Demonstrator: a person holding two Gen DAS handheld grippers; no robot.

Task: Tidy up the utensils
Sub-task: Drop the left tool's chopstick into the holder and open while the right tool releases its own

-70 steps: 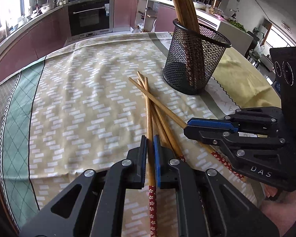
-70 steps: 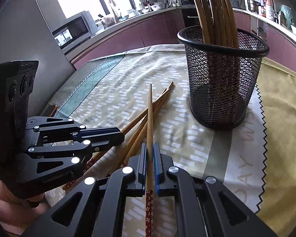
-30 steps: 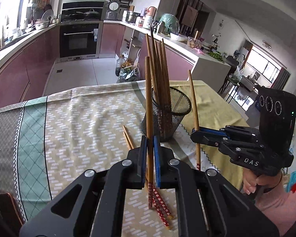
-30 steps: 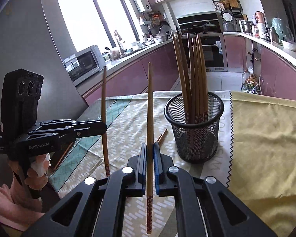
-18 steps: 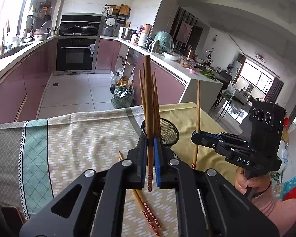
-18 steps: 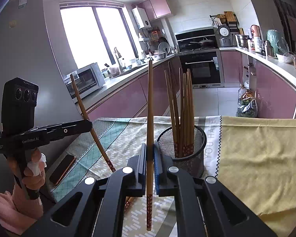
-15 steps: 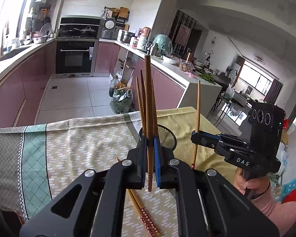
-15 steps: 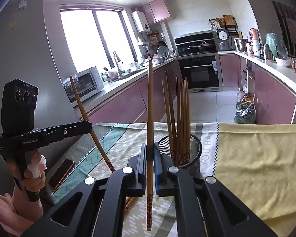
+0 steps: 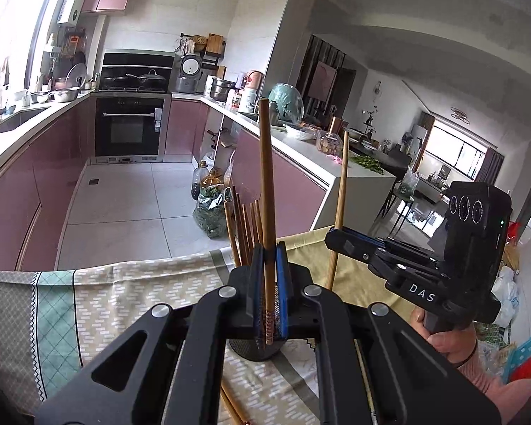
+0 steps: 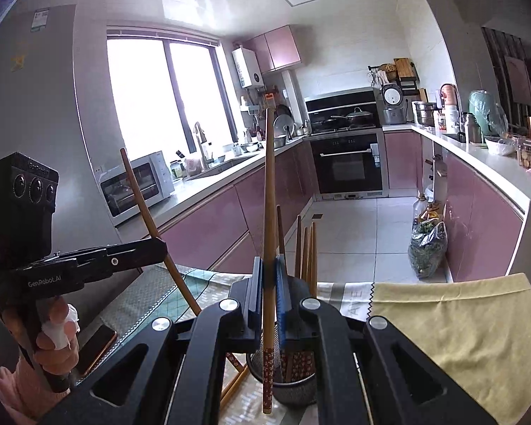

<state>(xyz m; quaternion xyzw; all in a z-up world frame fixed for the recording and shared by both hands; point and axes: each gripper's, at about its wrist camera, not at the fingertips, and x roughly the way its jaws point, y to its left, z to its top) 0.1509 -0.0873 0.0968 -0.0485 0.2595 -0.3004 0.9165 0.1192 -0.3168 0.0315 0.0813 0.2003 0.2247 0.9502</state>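
Gripping one chopstick [image 9: 267, 191] upright, the left hand-held gripper [image 9: 267, 283] is clamped tight above the mesh holder [image 9: 256, 349]. To its right, the right hand-held gripper [image 9: 336, 239] is likewise clamped on a second chopstick [image 9: 340, 191] — both raised over the worktop [image 9: 99, 301]. More chopsticks [image 9: 244, 226] stand in the holder; a few lie near on the cloth.

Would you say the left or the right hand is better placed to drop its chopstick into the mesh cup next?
Probably the right. The right gripper holds its chopstick nearly upright, its patterned end hanging by the mesh cup. The left gripper holds its chopstick slanted, off to the side.
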